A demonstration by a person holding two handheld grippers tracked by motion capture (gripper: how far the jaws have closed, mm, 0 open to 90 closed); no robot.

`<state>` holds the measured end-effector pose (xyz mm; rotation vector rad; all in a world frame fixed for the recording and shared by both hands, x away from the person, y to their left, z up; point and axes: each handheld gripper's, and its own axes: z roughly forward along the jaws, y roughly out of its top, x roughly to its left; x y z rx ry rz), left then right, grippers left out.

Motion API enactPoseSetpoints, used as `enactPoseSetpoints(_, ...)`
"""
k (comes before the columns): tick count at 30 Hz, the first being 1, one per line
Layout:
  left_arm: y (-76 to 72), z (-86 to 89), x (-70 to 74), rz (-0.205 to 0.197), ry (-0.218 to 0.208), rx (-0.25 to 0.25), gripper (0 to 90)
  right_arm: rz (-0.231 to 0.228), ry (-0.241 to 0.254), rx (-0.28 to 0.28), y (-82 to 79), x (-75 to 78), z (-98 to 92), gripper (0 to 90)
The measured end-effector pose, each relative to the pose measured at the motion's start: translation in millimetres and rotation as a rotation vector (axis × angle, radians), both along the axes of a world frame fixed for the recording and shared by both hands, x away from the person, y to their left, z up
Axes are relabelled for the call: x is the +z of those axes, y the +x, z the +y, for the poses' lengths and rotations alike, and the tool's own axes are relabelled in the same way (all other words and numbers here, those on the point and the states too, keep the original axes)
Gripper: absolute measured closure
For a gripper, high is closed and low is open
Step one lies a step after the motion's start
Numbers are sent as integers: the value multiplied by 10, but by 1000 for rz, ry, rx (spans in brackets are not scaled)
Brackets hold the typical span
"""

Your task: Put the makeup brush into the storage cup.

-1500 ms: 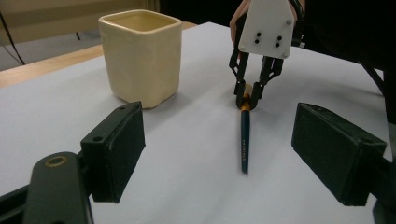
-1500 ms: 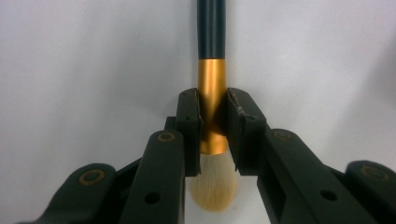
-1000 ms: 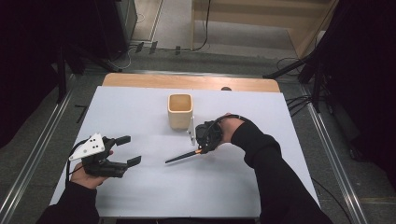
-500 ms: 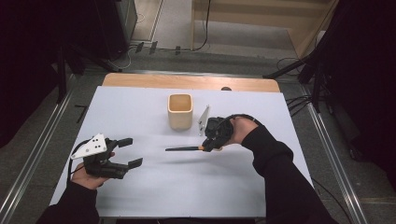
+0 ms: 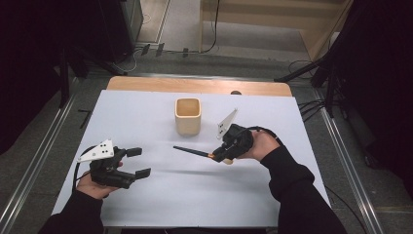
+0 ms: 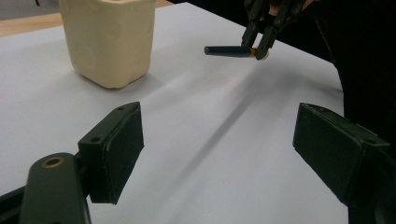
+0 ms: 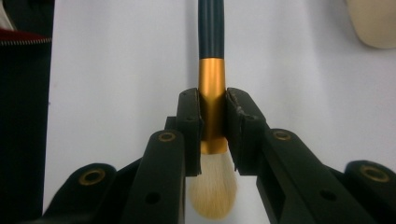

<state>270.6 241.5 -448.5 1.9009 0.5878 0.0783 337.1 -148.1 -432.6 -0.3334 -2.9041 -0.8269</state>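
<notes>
A makeup brush with a dark handle, a gold collar and pale bristles hangs above the white table. My right gripper is shut on the gold collar, and the handle points left in the high view. In the left gripper view the brush shows far off, still clamped. A cream square cup stands upright behind the brush, a little to its left. My left gripper rests open at the front left, nothing between its pads.
The white sheet covers the table, with a wooden strip bare along the far edge. Metal rails run along both sides of the table. The cup stands ahead of my left gripper.
My right gripper has carried the brush to the right and lifted it a little, and the handle has swung to point left and slightly back. The left gripper has stayed put.
</notes>
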Motion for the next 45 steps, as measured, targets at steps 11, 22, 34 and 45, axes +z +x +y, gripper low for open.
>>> enactPoseSetpoints(11,-4,-22,16,15,-9,-27,164,-10,128,-146,-197,-36,-197,771)
enactPoseSetpoints(22,-11,-87,43,16,4,-54,163,-43,175,-203,-485,-101,-287,773)
enactPoseSetpoints(34,36,-201,76,19,14,-97,163,-46,193,-202,-695,-112,-480,773)
enactPoseSetpoints(45,144,-440,273,16,77,-193,166,-53,149,-120,-649,-55,-337,773)
